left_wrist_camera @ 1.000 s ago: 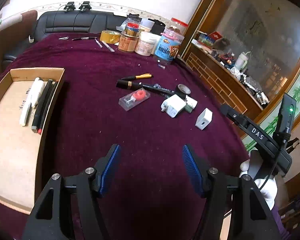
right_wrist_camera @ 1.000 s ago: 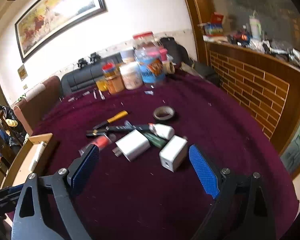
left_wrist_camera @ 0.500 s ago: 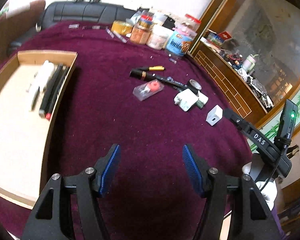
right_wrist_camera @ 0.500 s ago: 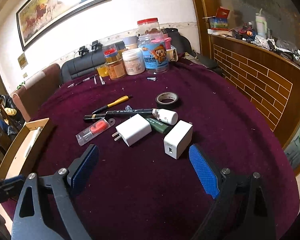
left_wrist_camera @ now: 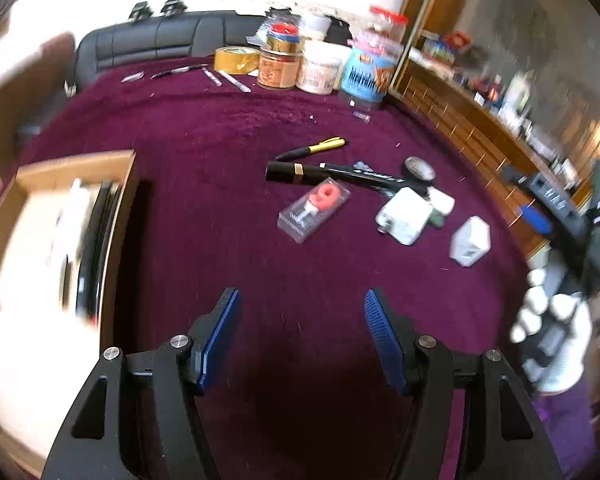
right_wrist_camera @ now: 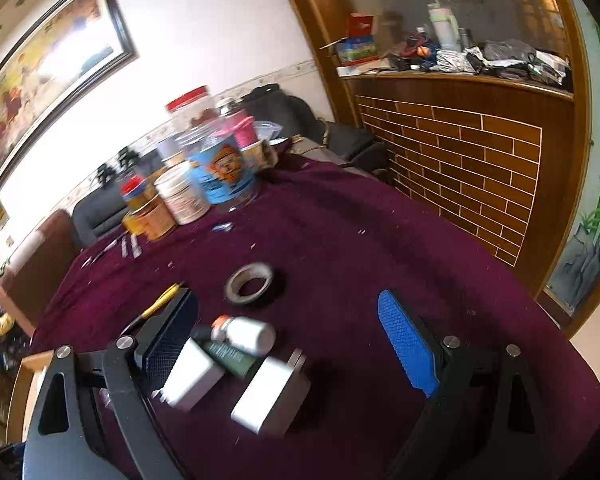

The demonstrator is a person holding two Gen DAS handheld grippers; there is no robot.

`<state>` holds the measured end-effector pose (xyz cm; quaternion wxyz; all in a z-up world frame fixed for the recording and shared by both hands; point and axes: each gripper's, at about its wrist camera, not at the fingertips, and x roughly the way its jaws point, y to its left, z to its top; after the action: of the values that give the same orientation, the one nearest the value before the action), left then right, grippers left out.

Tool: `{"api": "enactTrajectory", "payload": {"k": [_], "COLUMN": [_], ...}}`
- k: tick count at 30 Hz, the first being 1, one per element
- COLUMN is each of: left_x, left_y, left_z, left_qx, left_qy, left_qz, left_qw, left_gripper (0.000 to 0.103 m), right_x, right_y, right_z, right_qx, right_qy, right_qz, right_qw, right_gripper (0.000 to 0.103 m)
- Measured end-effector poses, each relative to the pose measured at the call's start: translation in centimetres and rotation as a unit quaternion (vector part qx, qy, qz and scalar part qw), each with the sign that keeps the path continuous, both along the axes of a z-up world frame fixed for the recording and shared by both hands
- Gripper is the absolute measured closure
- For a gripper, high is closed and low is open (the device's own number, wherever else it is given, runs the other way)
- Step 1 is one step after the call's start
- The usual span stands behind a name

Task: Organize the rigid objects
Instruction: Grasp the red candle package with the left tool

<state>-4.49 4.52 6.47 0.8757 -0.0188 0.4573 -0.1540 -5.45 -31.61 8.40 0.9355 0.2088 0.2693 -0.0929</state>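
Left tongs (left_wrist_camera: 300, 336) open, empty, over bare worktop (left_wrist_camera: 220, 128). Right tongs (right_wrist_camera: 288, 344) spread wide above white charger (right_wrist_camera: 270, 394); nothing gripped.

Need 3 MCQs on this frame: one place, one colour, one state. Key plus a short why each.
1. Where is the cardboard box?
A. left edge of the table
B. among the jars
C. right of the chargers

2. The gripper pads are:
A. red
B. blue
C. white

3. The right gripper is:
A. shut on the tape roll
B. shut on a pen
C. open, holding nothing

Key: A, the box lies at the left in the left wrist view; B, blue pads in both views; C, jaws wide, chargers lying loose between them.
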Motion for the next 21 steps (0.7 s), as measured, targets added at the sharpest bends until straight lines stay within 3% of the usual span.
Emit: {"api": "enactTrajectory", "payload": {"k": [6,9,11,14,17,18,21], "left_x": [6.6,9.5,10.6,11.5,10.6,10.4,8.7], "left_y": [-3.0,-4.3,-5.4,-6.8,-7.2,-7.0,-5.7], "left_z": [-3.3,-5.2,-5.4,-6.0,-5.6,-5.3,-4.8], "left_qx": [0.042,0.049,0.067,0.082,0.087,0.084,0.053], "left_qy": [0.042,0.045,0.014,0.005,-0.006,-0.006,0.014], "left_qz": [-0.016,-0.017,-0.02,-0.038,-0.042,-0.045,-0.041], "left_qw": [0.9981,0.9977,0.9974,0.9959,0.9953,0.9954,0.9977], "left_gripper": [0.045,0.046,0.045,0.045,0.067,0.08,0.081], "right_x": [0.6,0.2,0.4,0.6,0.7,0.7,0.9], "right_y": [-1.5,-1.3,-0.8,-0.7,-0.7,-0.8,-1.0], "right_z": [-2.6,-2.0,-2.0,-2.0,-2.2,-2.3,-2.5], "right_qx": [0.042,0.015,-0.009,-0.016,-0.024,-0.024,-0.021], "right_qy": [0.03,0.018,0.022,0.027,0.032,0.034,0.044], "right_qz": [-0.018,-0.027,-0.02,-0.015,-0.019,-0.02,-0.022], "right_qw": [0.998,0.999,1.0,0.999,0.999,0.999,0.999], "right_gripper": [0.011,0.011,0.011,0.011,0.011,0.011,0.011]}}
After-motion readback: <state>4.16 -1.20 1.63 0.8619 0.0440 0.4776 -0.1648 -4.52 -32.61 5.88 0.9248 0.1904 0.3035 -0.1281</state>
